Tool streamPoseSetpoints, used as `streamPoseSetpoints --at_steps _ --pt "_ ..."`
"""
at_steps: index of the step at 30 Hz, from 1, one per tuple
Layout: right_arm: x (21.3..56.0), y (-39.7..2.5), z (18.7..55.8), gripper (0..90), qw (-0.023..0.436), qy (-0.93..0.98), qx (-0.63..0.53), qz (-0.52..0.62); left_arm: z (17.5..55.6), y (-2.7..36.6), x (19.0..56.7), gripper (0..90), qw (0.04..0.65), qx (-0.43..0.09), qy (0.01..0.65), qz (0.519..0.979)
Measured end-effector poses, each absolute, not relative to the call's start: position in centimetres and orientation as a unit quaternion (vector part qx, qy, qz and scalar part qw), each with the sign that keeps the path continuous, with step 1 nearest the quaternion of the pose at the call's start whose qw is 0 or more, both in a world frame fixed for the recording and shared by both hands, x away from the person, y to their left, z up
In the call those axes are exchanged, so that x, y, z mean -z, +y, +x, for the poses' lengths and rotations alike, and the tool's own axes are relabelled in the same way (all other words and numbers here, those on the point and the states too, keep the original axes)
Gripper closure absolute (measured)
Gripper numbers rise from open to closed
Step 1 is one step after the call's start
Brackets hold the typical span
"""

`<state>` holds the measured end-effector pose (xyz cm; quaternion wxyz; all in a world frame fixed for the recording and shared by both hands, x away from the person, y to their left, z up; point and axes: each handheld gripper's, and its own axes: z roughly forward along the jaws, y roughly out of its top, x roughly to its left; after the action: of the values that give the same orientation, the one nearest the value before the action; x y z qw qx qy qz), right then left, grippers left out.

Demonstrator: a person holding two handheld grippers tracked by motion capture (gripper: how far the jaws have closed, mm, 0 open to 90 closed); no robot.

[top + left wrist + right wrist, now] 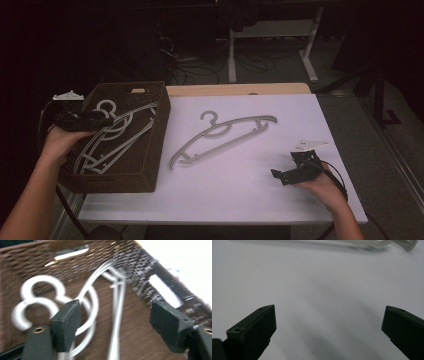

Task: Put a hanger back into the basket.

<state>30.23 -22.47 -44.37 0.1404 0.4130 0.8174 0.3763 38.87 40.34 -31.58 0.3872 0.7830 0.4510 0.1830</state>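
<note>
While 1 hanger [220, 135] already lies on the table [240, 190], perhaps 2 more wait in the basket [150, 150] between the left gripper's [115, 325] wide jaws; right gripper [329, 332] gapes empty.

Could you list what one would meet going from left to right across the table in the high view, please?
Left gripper → brown woven basket holding white hangers → grey hanger lying on the white tabletop → right gripper.
</note>
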Motion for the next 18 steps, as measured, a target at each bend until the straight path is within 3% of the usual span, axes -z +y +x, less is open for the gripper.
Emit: streamPoseSetpoints --at_steps 18 --pt "44.3 -22.5 30.4 0.0 0.137 0.818 -0.379 0.41 37.0 27.8 31.2 9.9 0.475 -0.098 0.356 0.799"
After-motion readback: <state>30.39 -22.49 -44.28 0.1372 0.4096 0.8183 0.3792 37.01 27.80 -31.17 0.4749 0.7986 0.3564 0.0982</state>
